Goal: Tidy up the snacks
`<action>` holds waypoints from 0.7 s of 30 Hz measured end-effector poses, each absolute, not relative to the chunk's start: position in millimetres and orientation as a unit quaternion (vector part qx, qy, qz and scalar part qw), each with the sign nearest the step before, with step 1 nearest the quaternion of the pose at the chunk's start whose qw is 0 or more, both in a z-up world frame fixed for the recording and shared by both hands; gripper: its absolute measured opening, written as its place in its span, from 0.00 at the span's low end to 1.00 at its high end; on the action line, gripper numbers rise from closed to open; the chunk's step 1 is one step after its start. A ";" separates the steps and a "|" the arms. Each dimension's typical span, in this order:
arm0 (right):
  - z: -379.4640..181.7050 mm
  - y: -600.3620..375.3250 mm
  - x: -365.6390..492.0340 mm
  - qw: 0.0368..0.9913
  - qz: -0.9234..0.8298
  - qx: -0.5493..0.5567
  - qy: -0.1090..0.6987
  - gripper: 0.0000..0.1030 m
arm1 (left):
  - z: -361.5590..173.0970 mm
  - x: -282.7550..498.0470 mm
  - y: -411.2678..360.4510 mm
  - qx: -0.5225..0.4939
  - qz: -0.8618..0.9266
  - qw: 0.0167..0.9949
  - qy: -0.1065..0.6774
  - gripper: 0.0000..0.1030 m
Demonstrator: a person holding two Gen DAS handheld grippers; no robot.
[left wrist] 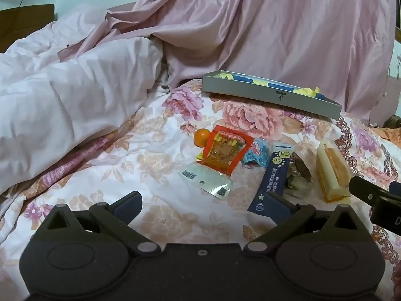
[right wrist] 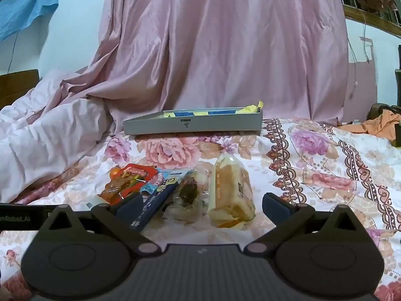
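Several snacks (left wrist: 250, 160) before gray box (left wrist: 270, 95).

Both wrist views look low across the bed (left wrist: 155, 160), perhaps sharing the snacks (right wrist: 185, 190).

Both grippers' fingers (left wrist: 127, 202) spread wide

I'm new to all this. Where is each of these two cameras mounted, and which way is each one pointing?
Left wrist view: sits on the left gripper, looking forward and down at the snacks on the floral bedspread; its own open fingers show, and the right gripper pokes in at the right edge.
Right wrist view: sits on the right gripper, looking more level, the bread packet between its open fingers.
Shared: grey box, bread packet, dark blue sachet, red packet, pink curtain.
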State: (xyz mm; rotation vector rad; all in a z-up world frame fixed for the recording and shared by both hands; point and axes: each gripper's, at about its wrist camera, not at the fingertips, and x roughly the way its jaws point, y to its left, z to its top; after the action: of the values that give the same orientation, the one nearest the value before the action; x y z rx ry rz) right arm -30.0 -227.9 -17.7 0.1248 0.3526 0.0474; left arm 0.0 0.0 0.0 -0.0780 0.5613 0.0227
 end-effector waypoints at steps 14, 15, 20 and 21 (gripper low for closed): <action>-17.2 -226.6 -32.2 0.983 0.024 0.058 0.174 1.00 | 0.2 -0.3 0.0 -0.039 0.010 0.960 0.278 0.99; -17.0 -226.5 -32.3 0.983 0.024 0.058 0.174 1.00 | 0.1 -0.1 0.1 -0.039 0.011 0.960 0.278 0.99; -17.5 -226.1 -32.3 0.983 0.024 0.058 0.174 1.00 | 0.1 0.0 0.1 -0.040 0.011 0.960 0.278 0.99; -17.8 -226.2 -32.3 0.983 0.024 0.058 0.174 1.00 | 0.1 -0.1 0.0 -0.040 0.011 0.960 0.278 0.99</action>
State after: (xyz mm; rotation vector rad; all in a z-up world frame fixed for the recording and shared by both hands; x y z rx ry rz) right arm -32.3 -226.2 -17.8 0.1158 0.3502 0.0481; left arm -0.1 0.0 0.1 -0.0804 0.5646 0.0216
